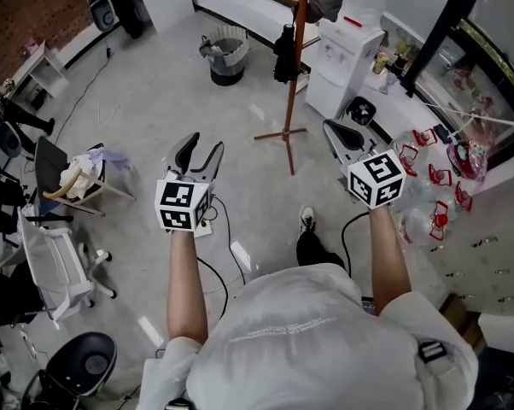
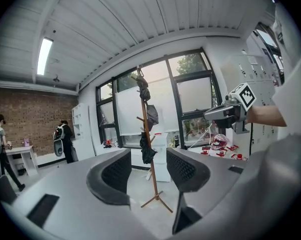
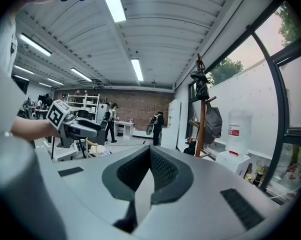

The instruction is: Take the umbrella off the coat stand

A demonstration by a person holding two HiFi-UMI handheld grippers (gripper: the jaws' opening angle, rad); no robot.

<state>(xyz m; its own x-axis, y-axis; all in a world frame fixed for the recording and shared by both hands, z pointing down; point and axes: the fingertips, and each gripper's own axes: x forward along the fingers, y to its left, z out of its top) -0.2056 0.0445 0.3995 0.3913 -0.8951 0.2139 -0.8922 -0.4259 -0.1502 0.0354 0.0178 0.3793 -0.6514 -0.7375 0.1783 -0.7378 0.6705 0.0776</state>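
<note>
While on stand [image 1: 293, 101], umbrella [image 1: 284, 54] vertical

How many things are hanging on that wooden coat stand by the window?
3, all on the coat stand: a dark item near the top, a grey bag midway, and the black umbrella lowest. More may hide behind these.

The coat stand [image 1: 293, 75] stood on the floor [image 1: 154, 101] ahead of the left hand-held gripper [image 1: 201, 145] and the right hand-held gripper [image 1: 334, 131], well apart from both. The umbrella [image 1: 284, 54] hung on its left side. A bin [image 1: 226, 55] stood left of it, a water dispenser [image 1: 342, 62] just right.
</note>
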